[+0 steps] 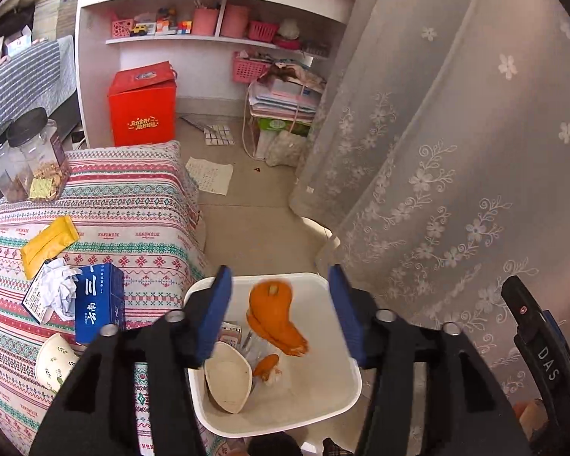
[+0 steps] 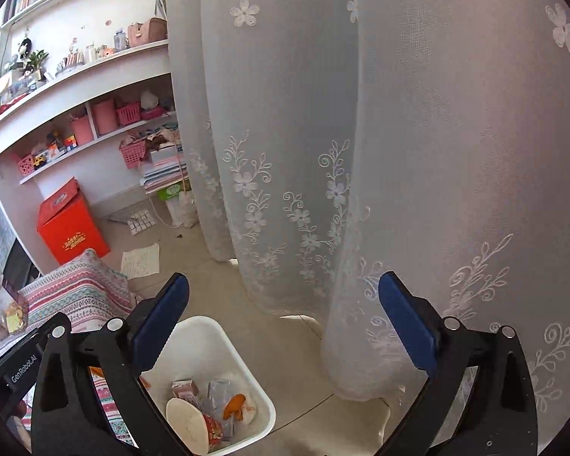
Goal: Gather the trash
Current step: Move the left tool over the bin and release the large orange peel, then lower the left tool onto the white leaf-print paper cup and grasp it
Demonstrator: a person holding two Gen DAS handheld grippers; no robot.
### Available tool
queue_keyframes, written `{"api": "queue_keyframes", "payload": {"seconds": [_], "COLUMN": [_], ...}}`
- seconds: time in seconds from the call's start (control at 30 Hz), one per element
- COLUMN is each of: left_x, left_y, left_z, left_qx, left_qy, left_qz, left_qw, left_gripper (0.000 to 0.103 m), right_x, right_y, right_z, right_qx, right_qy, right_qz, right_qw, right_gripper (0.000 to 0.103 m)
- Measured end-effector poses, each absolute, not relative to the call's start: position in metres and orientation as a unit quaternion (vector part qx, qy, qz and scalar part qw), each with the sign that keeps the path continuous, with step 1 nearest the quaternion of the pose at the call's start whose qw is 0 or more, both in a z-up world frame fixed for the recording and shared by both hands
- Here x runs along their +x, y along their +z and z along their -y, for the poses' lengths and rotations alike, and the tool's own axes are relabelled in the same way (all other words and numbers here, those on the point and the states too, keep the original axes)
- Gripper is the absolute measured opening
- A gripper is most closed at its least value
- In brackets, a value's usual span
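Left gripper [image 1: 281,304] is spread wide over the white bin [image 1: 334,414], orange peel [image 1: 275,315] loose between its jaws, unpinched. Right gripper [image 2: 285,323] gapes empty too. Crumpled paper [image 1: 59,288] on the left looks light and squishy; I'd pinch its middle.

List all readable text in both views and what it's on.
"HANDMADE": striped patterned cloth.
"DAS": black body of the right hand-held gripper.
"GenRobot.AI": black body of the left hand-held gripper.
Blue cardboard box: white Chinese characters, only partly legible.
Red gift box: gold lettering too small.
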State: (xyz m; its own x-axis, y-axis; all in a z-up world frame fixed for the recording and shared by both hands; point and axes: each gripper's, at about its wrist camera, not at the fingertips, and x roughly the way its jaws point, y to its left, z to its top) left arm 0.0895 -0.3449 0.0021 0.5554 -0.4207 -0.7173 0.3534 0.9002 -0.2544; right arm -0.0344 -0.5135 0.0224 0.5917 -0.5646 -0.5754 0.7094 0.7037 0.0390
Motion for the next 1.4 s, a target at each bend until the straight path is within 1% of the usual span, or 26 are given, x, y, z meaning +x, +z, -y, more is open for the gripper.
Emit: {"api": "queue_keyframes", "payload": {"seconds": [0.13, 0.2, 0.3, 0.47, 0.67, 0.87, 0.97, 1.1, 1.17, 1.4], "left_x": [0.089, 0.089, 0.089, 0.087, 0.079, 0.076, 0.079, 0.077, 0.074, 0.078], "left_y": [0.002, 0.002, 0.003, -0.004, -0.032, -0.061, -0.074, -0.096, -0.109, -0.145], "left_z": [0.347, 0.345, 0.339, 0.327, 0.296, 0.24, 0.195, 0.133, 0.111, 0.092], "left_qx": [-0.029, -0.023, -0.017, 0.002, 0.02, 0.037, -0.014, -0.142, -0.19, -0.306], "left_qy": [-0.214, -0.207, -0.193, -0.161, -0.121, -0.062, -0.029, 0.004, 0.024, 0.033], "left_qz": [-0.415, -0.414, -0.412, -0.418, -0.444, -0.466, -0.492, -0.527, -0.537, -0.555], "left_qw": [0.884, 0.886, 0.89, 0.894, 0.888, 0.882, 0.87, 0.838, 0.822, 0.773], "left_gripper": [0.069, 0.076, 0.083, 0.09, 0.091, 0.091, 0.091, 0.091, 0.091, 0.091], "right_x": [-0.034, -0.033, -0.031, -0.023, -0.009, 0.007, 0.012, 0.02, 0.024, 0.033], "right_y": [0.023, 0.023, 0.023, 0.02, 0.008, 0.002, 0.004, 0.004, 0.002, -0.005], "right_z": [0.513, 0.511, 0.506, 0.499, 0.485, 0.462, 0.454, 0.439, 0.432, 0.417], "right_qx": [0.135, 0.133, 0.126, 0.119, 0.111, 0.095, 0.09, 0.084, 0.08, 0.063], "right_qy": [-0.361, -0.358, -0.354, -0.34, -0.304, -0.266, -0.255, -0.239, -0.231, -0.222], "right_qz": [-0.271, -0.273, -0.275, -0.289, -0.328, -0.352, -0.35, -0.356, -0.36, -0.372], "right_qw": [0.882, 0.883, 0.885, 0.887, 0.888, 0.892, 0.897, 0.899, 0.9, 0.899], "right_gripper": [0.096, 0.096, 0.096, 0.096, 0.096, 0.096, 0.096, 0.096, 0.096, 0.096]}}
